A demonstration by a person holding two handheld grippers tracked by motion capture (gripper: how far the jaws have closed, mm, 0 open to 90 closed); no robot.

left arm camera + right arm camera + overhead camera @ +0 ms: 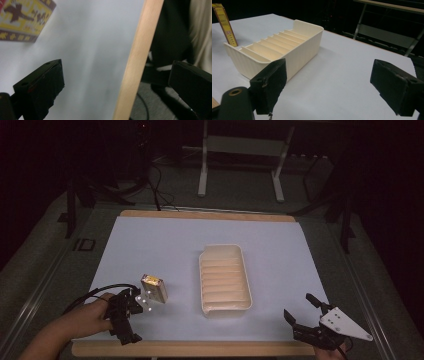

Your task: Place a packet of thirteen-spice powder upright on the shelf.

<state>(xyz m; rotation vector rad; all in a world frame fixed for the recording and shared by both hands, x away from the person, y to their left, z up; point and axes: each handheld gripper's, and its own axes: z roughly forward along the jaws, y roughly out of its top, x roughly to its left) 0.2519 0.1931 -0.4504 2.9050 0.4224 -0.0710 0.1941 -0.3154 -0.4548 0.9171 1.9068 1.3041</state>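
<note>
On wooden table (200, 349): pale sheet (165, 250); dark room beyond.

box face: the yellow box (23, 18) has print along its dark bottom band, but it's too blurry to read
box edge: the same box (224, 23) has a small red-and-white mark on its narrow side, can't make it out either
readable text: honestly none
</note>
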